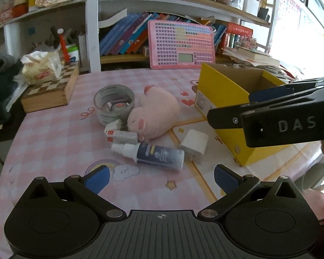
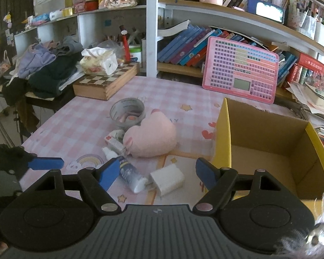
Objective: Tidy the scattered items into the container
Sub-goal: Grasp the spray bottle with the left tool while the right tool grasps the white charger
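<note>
Clutter sits mid-surface: plush (image 1: 155, 112), bottle (image 1: 155, 154), white block (image 1: 194, 143), tape roll (image 1: 114, 103), small carton (image 1: 121, 135). Box (image 2: 270, 151) looks empty, at right. Both grippers, left (image 1: 161, 178) and right (image 2: 157, 172), gape wide, holding nothing. Best start: right drops over the block, pinches its flat sides, lifts clear of the box wall.

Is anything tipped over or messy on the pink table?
Yes. The white-capped dark blue bottle lies on its side instead of standing, and the fluffy pink plush toy is flopped against the grey tape roll. The white block is tilted. The yellow cardboard box holds nothing yet.
</note>
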A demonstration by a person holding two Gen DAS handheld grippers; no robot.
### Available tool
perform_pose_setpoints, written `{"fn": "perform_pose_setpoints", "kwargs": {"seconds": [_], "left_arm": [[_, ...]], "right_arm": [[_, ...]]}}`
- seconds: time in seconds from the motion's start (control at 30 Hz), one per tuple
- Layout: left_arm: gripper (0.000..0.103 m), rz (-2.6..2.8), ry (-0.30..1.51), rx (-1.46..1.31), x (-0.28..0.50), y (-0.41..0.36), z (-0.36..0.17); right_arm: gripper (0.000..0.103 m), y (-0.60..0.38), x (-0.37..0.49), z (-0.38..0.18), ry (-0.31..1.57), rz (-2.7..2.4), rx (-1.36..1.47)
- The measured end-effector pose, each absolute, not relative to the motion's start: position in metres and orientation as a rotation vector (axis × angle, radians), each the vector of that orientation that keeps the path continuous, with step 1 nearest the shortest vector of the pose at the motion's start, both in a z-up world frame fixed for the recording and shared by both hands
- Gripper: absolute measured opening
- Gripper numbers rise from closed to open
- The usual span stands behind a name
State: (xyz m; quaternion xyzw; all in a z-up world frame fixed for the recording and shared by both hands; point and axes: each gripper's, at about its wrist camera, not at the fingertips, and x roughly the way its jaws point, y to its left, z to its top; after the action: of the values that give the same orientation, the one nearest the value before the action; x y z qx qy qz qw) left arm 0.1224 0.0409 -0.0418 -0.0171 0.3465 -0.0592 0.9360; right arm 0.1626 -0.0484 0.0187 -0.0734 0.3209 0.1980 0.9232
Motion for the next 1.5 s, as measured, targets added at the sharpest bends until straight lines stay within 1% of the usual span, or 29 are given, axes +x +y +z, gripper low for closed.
{"fn": "perform_pose_setpoints", "kwargs": {"seconds": [0.33, 0.53, 0.63, 0.87, 1.3, 1.37, 1.4, 1.43, 1.5], "left_arm": [[0.103, -0.102, 0.718, -0.056, 0.172, 0.037, -0.058], [0.103, -0.067, 0.708, -0.088, 0.192, 0.036, -0.066], [0.103, -0.071, 0.733, -0.072, 0.200, 0.032, -0.074], [0.103, -0.055, 0.789, -0.060, 0.193, 0.046, -0.084], [0.102, 0.032, 0.816, 0.029, 0.172, 0.069, -0.077], [0.102, 0.062, 0.834, 0.020, 0.169, 0.079, -0.079], [0.101, 0.080, 0.844, 0.010, 0.167, 0.084, -0.079], [0.099, 0.096, 0.839, -0.014, 0.164, 0.090, -0.077], [0.099, 0.090, 0.789, -0.097, 0.160, 0.098, -0.065]], "right_arm": [[0.077, -0.040, 0.200, 0.019, 0.666, 0.432, -0.165], [0.077, -0.039, 0.215, 0.017, 0.664, 0.425, -0.184], [0.076, -0.038, 0.221, 0.014, 0.679, 0.425, -0.191], [0.076, -0.032, 0.229, 0.003, 0.727, 0.462, -0.210], [0.076, -0.015, 0.233, -0.033, 0.861, 0.521, -0.308], [0.076, -0.012, 0.235, -0.039, 0.872, 0.530, -0.328], [0.076, -0.011, 0.235, -0.042, 0.876, 0.530, -0.339], [0.076, -0.010, 0.237, -0.044, 0.883, 0.527, -0.350], [0.076, -0.010, 0.239, -0.049, 0.897, 0.522, -0.378]]}}
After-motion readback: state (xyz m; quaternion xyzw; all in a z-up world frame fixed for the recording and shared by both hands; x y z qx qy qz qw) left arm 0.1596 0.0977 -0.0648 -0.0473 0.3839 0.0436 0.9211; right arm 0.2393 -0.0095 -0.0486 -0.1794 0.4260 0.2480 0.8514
